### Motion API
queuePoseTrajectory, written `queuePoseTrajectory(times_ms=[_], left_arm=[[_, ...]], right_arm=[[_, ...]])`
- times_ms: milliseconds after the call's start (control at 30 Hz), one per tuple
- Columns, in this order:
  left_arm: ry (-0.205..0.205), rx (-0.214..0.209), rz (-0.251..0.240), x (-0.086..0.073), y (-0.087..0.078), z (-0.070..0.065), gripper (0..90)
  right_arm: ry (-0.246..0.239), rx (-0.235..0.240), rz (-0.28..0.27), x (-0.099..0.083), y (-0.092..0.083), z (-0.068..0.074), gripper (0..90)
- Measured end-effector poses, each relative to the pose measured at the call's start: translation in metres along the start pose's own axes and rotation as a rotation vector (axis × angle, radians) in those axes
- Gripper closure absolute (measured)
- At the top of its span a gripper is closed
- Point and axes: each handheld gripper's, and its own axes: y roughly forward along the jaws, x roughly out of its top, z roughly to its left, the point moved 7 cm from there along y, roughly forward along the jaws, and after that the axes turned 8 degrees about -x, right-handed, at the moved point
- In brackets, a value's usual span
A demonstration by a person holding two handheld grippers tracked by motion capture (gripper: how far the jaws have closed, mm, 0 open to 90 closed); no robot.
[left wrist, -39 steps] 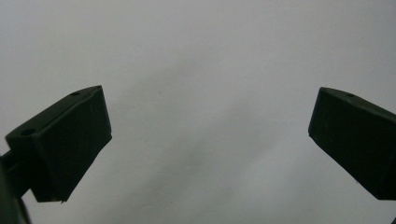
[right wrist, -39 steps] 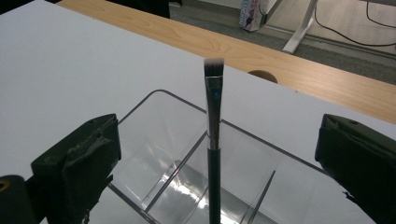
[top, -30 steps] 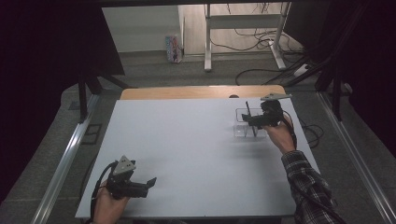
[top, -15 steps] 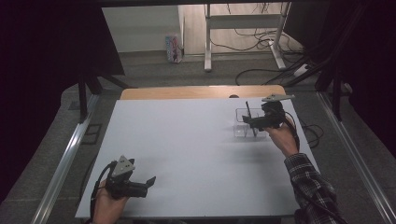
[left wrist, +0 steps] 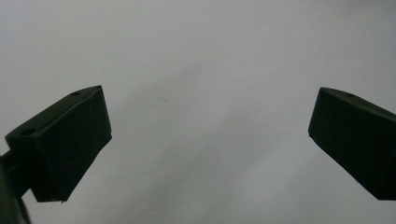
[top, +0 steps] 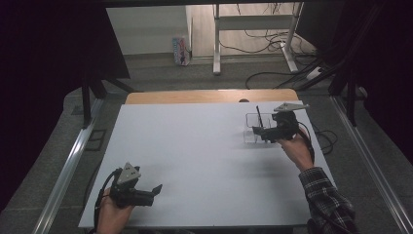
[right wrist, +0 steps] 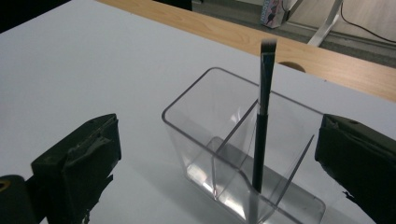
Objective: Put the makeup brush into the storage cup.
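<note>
A clear plastic holder (right wrist: 243,154) with several compartments stands on the white table (top: 204,146) at the right, also seen as the holder (top: 254,127) from above. A black makeup brush (right wrist: 260,140) stands nearly upright in it, bristles up; from above the brush (top: 259,117) leans slightly. My right gripper (right wrist: 217,140) is open, with one jaw on either side of the holder and nothing touching; from above the right gripper (top: 260,132) sits just right of the holder. My left gripper (top: 156,189) rests near the front left edge, and the left gripper (left wrist: 205,130) is open over bare table.
A strip of wooden tabletop (top: 209,96) runs along the far edge of the white sheet. Metal rails (top: 68,165) flank the table on both sides. Cables (top: 272,36) and a desk frame lie on the floor beyond.
The right gripper has drawn back a little toward the person, away from the holder. The brush stays standing in the holder. The left gripper has not moved.
</note>
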Motion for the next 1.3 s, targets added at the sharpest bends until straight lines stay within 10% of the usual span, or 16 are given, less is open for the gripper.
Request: queuePoseTrajectory(times_ms=[1300], left_arm=[[-0.006,0.005,0.001,0.000,-0.001,0.001,0.0]], right_arm=[[-0.037,0.015,0.013,-0.024,-0.031,0.024,0.0]])
